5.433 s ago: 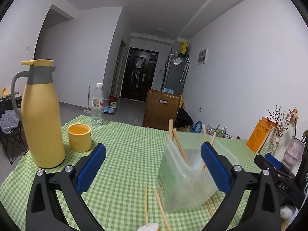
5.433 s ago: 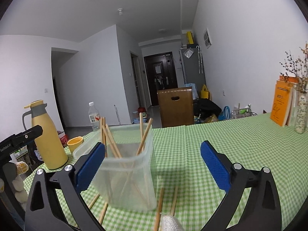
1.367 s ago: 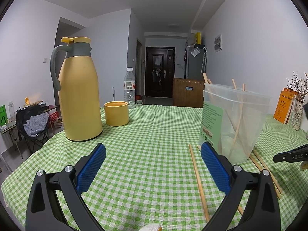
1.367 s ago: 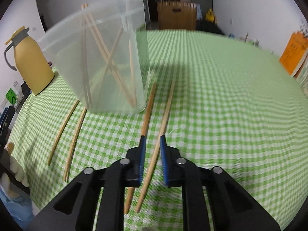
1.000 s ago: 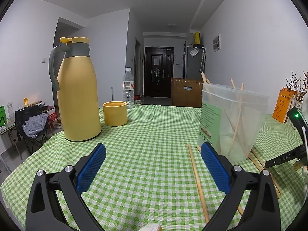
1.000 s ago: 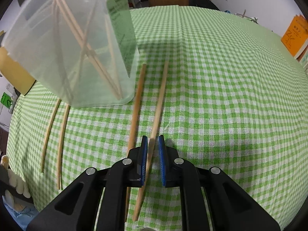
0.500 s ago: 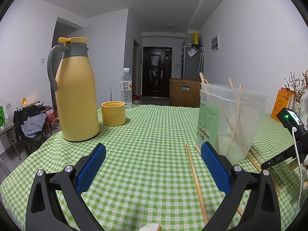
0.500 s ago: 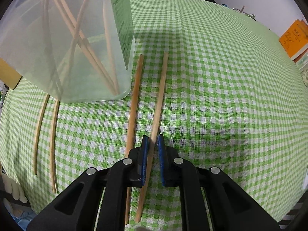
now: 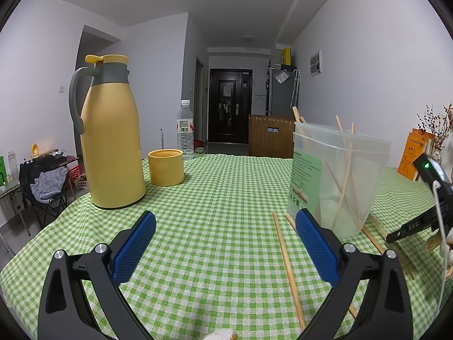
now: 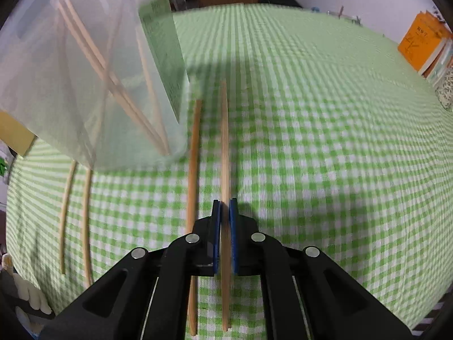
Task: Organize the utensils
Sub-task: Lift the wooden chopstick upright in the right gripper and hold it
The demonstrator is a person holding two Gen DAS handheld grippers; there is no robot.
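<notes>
Right hand-held gripper (image 10: 225,202) found pointed steeply down at the counter (image 10: 325,147), lower centre of right wrist view. Blue pads clamped tight on one wooden chopstick (image 10: 225,141); stick ran straight up the frame from between the pads, lying along the green checked cloth. Noted second chopstick (image 10: 193,170) just beside it on the left, parallel, not gripped. Two more loose chopsticks (image 10: 76,221) seen at lower left. Clear plastic container (image 10: 93,85) at upper left, several chopsticks leaning inside; view blurred.

Left hand-held gripper (image 9: 225,222) held nearly level over the cloth, lower centre of left wrist view. Pads spread wide, nothing between them. Same container (image 9: 339,175) seen at right of frame, upright, loose chopsticks at its base. Yellow thermos jug (image 9: 110,141) and yellow cup (image 9: 166,167) recorded at left, standing side by side, well apart from the container. Water bottle (image 9: 185,130) behind the cup.
</notes>
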